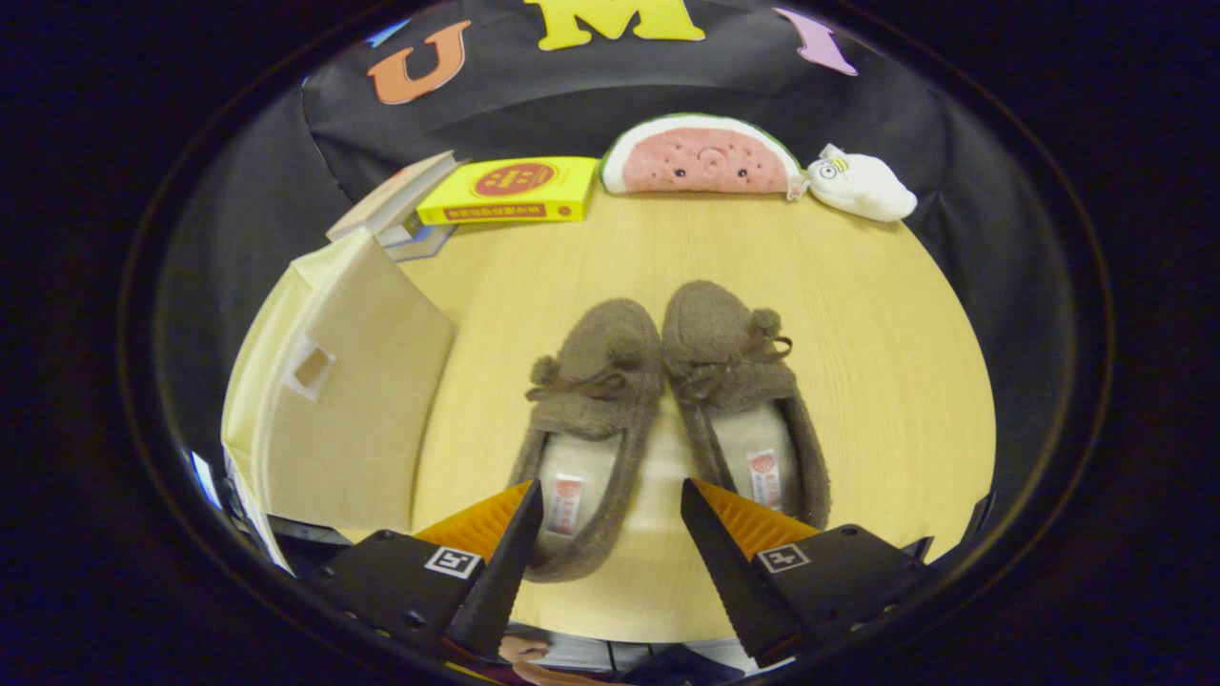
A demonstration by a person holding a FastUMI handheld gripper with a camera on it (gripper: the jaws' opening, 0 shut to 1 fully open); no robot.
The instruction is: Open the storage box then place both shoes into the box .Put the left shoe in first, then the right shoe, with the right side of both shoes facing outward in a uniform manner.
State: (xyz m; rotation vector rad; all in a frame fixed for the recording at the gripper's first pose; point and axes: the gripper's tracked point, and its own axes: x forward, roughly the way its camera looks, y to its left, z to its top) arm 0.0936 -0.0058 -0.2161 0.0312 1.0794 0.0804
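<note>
1. Between the box (pixel 353 400) and the bare stretch of table (pixel 886 314), the two shoes (pixel 667 400) lie side by side, touching at the toes, heels toward the gripper (pixel 610 534). The left shoe (pixel 586 419) is the nearer one to the box; the right shoe (pixel 739 400) is on its far side.
2. The box stands just left of the shoes, cream-coloured, with a small cut-out handle on the face turned to them. It looks closed, so opening it seems to be the step in hand.
3. The fingers are spread wide and hold nothing; the heel of the left shoe lies between them.
4. To do the step well, I would swing the gripper away from the shoes toward the box, catch the cut-out or the flap's edge, and pull gently so the light box does not slide or tip onto the shoes.
5. Beyond the shoes, at the table's far edge, lie a yellow book (pixel 510 191) on other books, a watermelon cushion (pixel 701 157) and a white plush (pixel 858 186).
6. The table is pale wood, smooth and round-edged; a dark cloth wall stands behind it.
</note>
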